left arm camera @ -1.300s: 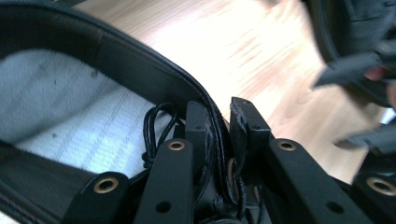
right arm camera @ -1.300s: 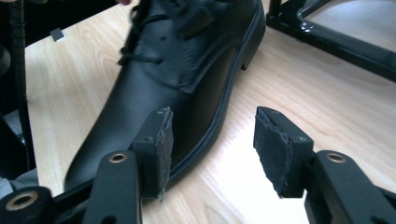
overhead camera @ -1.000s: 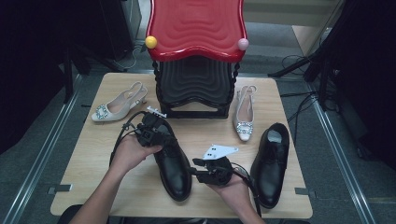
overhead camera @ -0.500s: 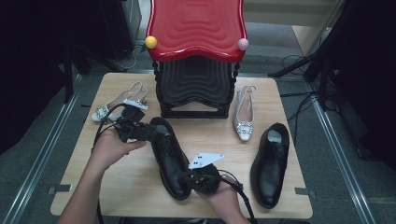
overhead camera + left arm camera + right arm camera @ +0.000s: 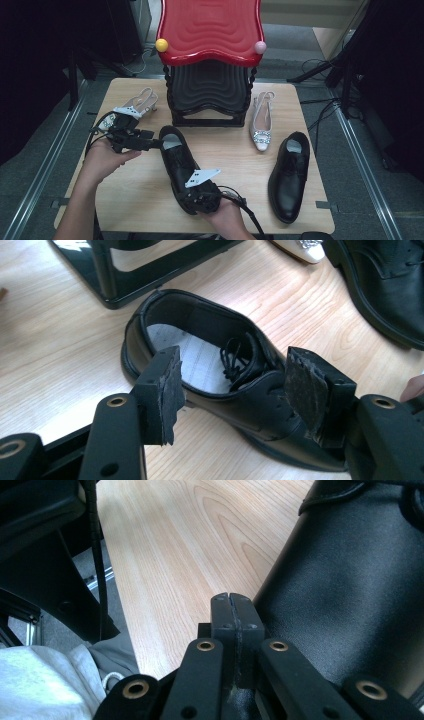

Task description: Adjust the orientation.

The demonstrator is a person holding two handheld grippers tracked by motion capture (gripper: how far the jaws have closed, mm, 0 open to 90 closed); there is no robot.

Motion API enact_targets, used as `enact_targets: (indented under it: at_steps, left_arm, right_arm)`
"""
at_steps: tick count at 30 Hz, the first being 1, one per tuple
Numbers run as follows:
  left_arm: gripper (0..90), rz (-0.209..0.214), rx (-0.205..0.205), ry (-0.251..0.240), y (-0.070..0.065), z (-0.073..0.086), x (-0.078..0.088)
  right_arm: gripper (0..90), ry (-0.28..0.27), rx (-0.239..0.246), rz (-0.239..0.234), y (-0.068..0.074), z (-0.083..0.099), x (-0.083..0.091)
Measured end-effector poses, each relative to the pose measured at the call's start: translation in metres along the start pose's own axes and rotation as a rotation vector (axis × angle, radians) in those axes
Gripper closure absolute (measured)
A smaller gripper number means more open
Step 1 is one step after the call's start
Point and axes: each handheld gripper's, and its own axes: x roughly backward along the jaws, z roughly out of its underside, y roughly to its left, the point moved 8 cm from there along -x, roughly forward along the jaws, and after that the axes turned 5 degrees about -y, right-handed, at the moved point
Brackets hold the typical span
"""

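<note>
Nudging black shoe (image 5: 181,167) with closed, empty right gripper (image 5: 233,611) at its toe; left gripper (image 5: 230,390), just opened, straddles the heel untouched. I keep pushes gentle.

I see 1 black leather lace-up shoe (image 5: 176,165) lying upright on its sole on the light wooden table (image 5: 145,190), just in front of the black stand. Its heel points toward the stand, its toe toward my side of the table, the whole shoe angled slightly. The opening shows a pale grey insole, and the dark laces sit loosely knotted at the throat. The leather is smooth with a dull shine. In my left gripper view its heel end (image 5: 210,360) sits nearest.
</note>
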Motion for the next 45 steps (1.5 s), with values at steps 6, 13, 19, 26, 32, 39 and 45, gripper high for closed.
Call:
enact_targets:
  at_steps: [6,13,19,26,32,39,45]
  left_arm:
    - [40.2,-0.017,-0.014,-0.035,0.003,0.001,0.006]
    - [40.0,-0.026,-0.032,-0.041,0.006,0.002,0.008]
    - [40.4,-0.034,-0.042,-0.044,0.009,0.005,0.006]
    - [47.6,-0.045,-0.06,-0.038,0.013,0.009,0.004]
    - [59.9,-0.083,-0.043,-0.042,0.017,0.011,0.004]
    - [90.0,-0.117,-0.066,-0.023,0.02,0.021,-0.013]
    - [90.0,-0.117,-0.082,0.004,0.014,0.029,-0.028]
  right_arm:
    - [90.0,0.007,-0.032,0.072,-0.025,0.003,0.017]
    - [90.0,-0.005,-0.075,0.106,-0.049,0.003,0.028]
    - [90.0,-0.008,-0.097,0.129,-0.062,0.003,0.035]
    - [90.0,-0.015,-0.127,0.147,-0.075,0.002,0.04]
    - [90.0,-0.018,-0.144,0.15,-0.088,0.0,0.043]
    - [90.0,-0.021,-0.156,0.158,-0.1,-0.002,0.046]
    - [90.0,-0.028,-0.178,0.154,-0.114,-0.005,0.048]
